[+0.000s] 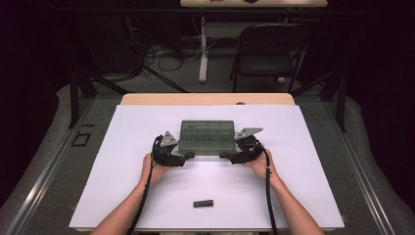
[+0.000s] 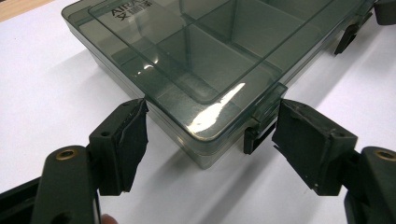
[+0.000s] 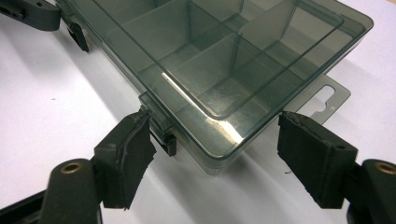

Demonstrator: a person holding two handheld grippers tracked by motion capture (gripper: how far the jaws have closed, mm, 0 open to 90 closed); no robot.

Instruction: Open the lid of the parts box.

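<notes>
A white bench [image 1: 147, 196] seen from above, with a person's forearms reaching in from the near edge. The left gripper [image 1: 185, 157] sits at the near left corner of a smoky clear plastic box [image 1: 207, 136] with its lid shut, lying flat at the middle of the bench. Its jaws are apart, spanning that corner beside a front latch [image 2: 256, 135]. The right gripper [image 1: 226, 155] is at the near right corner, jaws also apart around it. Nearer the person, a small black bar [image 1: 203, 203] lies alone on the bench.
</notes>
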